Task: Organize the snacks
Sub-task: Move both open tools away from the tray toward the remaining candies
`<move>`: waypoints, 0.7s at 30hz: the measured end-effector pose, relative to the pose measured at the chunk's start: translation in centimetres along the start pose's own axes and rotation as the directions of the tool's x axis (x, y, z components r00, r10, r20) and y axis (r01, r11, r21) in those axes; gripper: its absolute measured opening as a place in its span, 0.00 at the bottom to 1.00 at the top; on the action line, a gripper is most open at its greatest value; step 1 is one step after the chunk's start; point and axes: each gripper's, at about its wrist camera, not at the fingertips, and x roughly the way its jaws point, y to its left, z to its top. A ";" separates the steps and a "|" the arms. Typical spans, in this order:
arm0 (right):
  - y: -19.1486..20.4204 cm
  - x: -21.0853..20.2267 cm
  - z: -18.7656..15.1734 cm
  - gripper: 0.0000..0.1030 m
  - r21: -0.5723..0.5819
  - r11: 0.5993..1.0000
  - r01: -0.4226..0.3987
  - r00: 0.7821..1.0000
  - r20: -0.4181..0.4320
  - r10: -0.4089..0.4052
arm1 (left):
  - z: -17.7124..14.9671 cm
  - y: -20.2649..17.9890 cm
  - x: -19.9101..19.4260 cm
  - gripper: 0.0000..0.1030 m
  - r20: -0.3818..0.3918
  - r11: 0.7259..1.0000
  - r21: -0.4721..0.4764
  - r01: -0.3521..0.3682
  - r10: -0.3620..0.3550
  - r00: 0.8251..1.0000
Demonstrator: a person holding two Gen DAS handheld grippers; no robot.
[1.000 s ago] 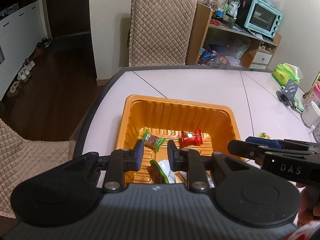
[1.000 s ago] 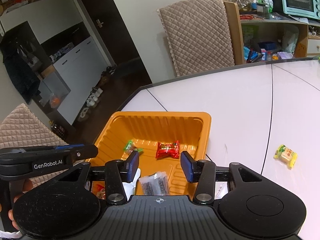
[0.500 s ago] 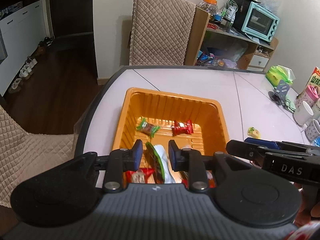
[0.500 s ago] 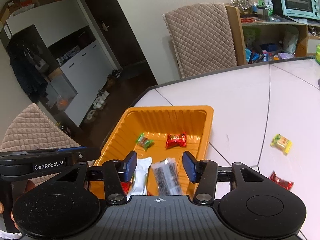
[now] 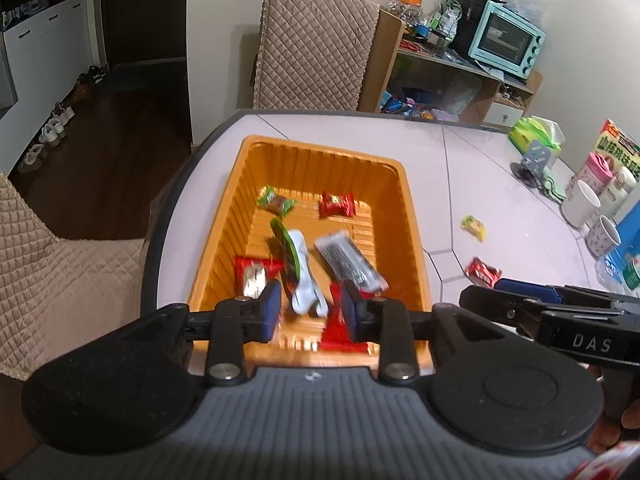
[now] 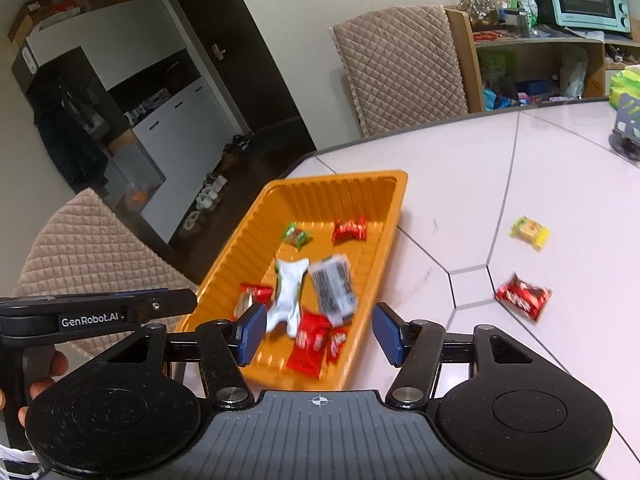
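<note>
- Left gripper (image 5: 309, 312), black two-finger tool with blue pads: hovering over the near end of the tray; jaws parting, pads pressing on nothing; the white-and-green packet is showing in the gap below, lying loose in the tray
- Right gripper (image 6: 319, 334), matching black tool with blue pads: hanging over the near right corner of the tray; jaws widening, well spread, gripping nothing; red wrappers are lying beneath the gap
- Orange ribbed plastic tray (image 5: 416, 248): sitting on the table near its rounded corner; holding all the gathered snacks
- Flat red snack packets (image 6: 308, 346): resting at the near end of the tray, partly overlapping one another
- Red packet with a silver patch (image 5: 254, 274): lying by the tray's left wall
- White-and-green foil packet (image 5: 298, 268): lying lengthwise along the tray's middle, blurred
- Clear packet with black print (image 5: 350, 260): lying just beside the white packet, to its right
- Small green-wrapped sweet (image 5: 276, 202) and small red-wrapped sweet (image 5: 338, 205): lying side by side, apart, at the tray's far end
- Pale tiled table (image 6: 460, 184): bearing the tray and two stray snacks
- Red wrapped snack (image 6: 522, 296): lying on the table, right of the tray
- Yellow wrapped snack (image 6: 529, 232): lying beyond the red one, further out
- White mugs (image 5: 582, 204): standing at the table's right edge
- Quilted beige chair (image 5: 316, 48): standing behind the table's far side
- Mint-green toaster oven (image 5: 506, 42): sitting on a wooden shelf by the wall
</note>
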 end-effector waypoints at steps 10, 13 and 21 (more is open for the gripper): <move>-1.9 -4.2 -3.5 0.57 0.022 1.000 0.017 1.000 -0.023 -0.017 | -4.0 -2.8 -1.9 0.29 -0.049 1.000 -0.003 0.019 -0.019 0.999; -2.9 -5.2 -4.2 0.57 0.037 0.999 0.034 0.999 -0.029 -0.033 | -5.1 -4.1 -1.9 0.29 -0.072 0.999 0.006 0.037 -0.037 0.997; -6.6 -7.8 -6.0 0.57 0.093 0.990 0.110 0.993 -0.043 -0.106 | -6.9 -9.0 -0.8 0.29 -0.127 0.993 0.066 0.097 -0.088 0.988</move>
